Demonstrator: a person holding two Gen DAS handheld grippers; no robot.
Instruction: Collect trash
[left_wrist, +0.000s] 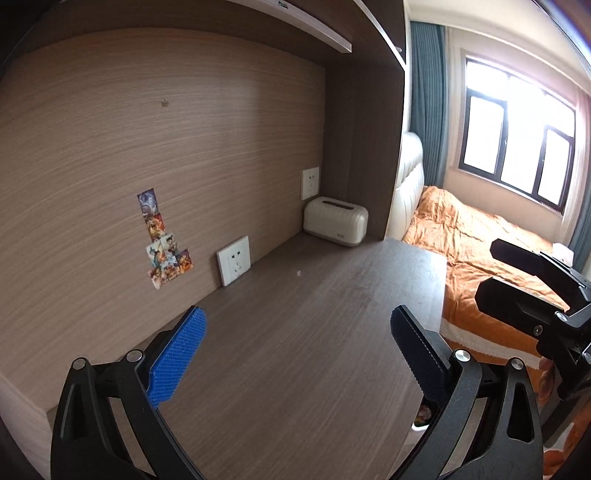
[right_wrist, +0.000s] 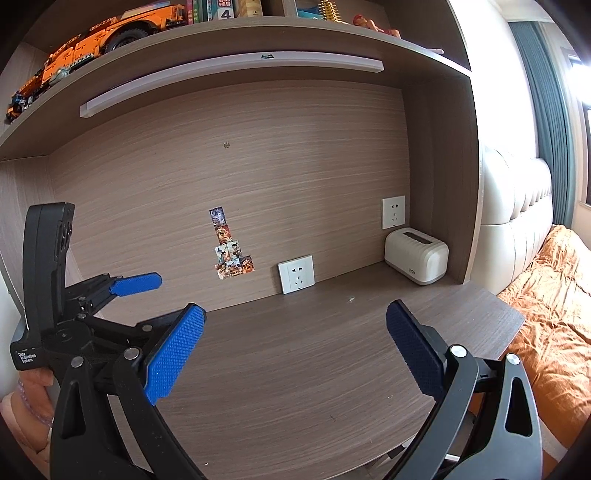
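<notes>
Left gripper (left_wrist: 299, 354): spread wide over the near half of the tabletop (left_wrist: 314, 332), nothing between its blue pads, so it looks ready to take hold rather than to carry.

Right gripper (right_wrist: 295, 350): just as wide, also holding nothing, hanging above the tabletop's near edge; from the left wrist view it sits off the right edge, over the orange bedspread (left_wrist: 469, 236).

Trash: the only candidate I can spot is a tiny pale scrap (right_wrist: 351, 299) lying on the tabletop near the back edge, between the lower socket (right_wrist: 296, 274) and the cream box (right_wrist: 416, 255). Too small to say what it is, paper crumb at a guess.

Why both hang back: my read is that neither has committed yet; both point at the back of the tabletop as if scanning for what needs picking.

Cream box: tucked into the back right corner under the upper socket (right_wrist: 393, 212), with a slot on top. It may be a tissue holder; it hardly looks like trash.

Stickers (right_wrist: 231, 245): stuck on the back panel, part of the decor, best left alone.

Progress: the tabletop is nearly bare, so either little remains or the scrap is the last bit.

Next move: a fine pinch; a flat speck on wood is easy to miss.
</notes>
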